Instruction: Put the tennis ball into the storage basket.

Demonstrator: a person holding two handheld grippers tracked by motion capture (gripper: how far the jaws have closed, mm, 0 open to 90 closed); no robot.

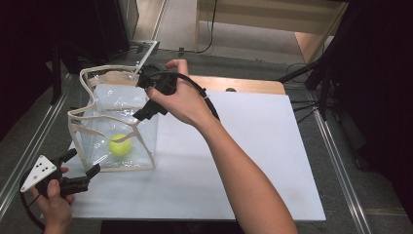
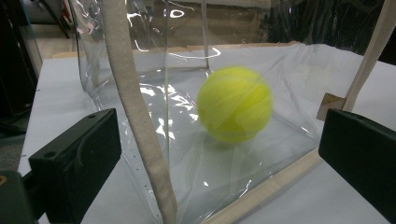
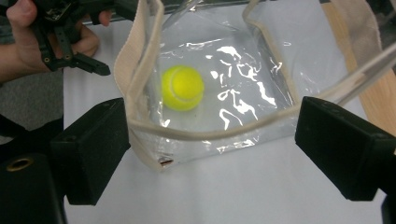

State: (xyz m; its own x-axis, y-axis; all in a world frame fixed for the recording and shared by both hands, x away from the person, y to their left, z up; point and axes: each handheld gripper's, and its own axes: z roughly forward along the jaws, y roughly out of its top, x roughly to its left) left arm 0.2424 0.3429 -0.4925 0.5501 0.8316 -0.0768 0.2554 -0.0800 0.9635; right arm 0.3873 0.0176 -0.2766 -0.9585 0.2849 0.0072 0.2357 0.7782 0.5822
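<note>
Nearest me, the left gripper (image 1: 80,171) sits low at the front corner of the clear bag (image 1: 104,114), jaws spread wide. A cloth strap (image 2: 135,116) and the bag's lower edge lie between them, yet the pads press on nothing.

Just beyond, the tennis ball (image 1: 120,145) is down inside the bag, on its floor near the front; it looks blurred in the left gripper view, so I would judge it is not yet settled.

Farther back, the right gripper (image 1: 146,100) hangs over the bag's open mouth, jaws apart and empty, with the rim (image 3: 210,135) running between them untouched.

With neither gripper holding on, the soft bag stands on the white surface (image 1: 253,161) by itself. A rolling ball could push a wall over, or the right gripper could snag the rim and tip the whole bag.
</note>
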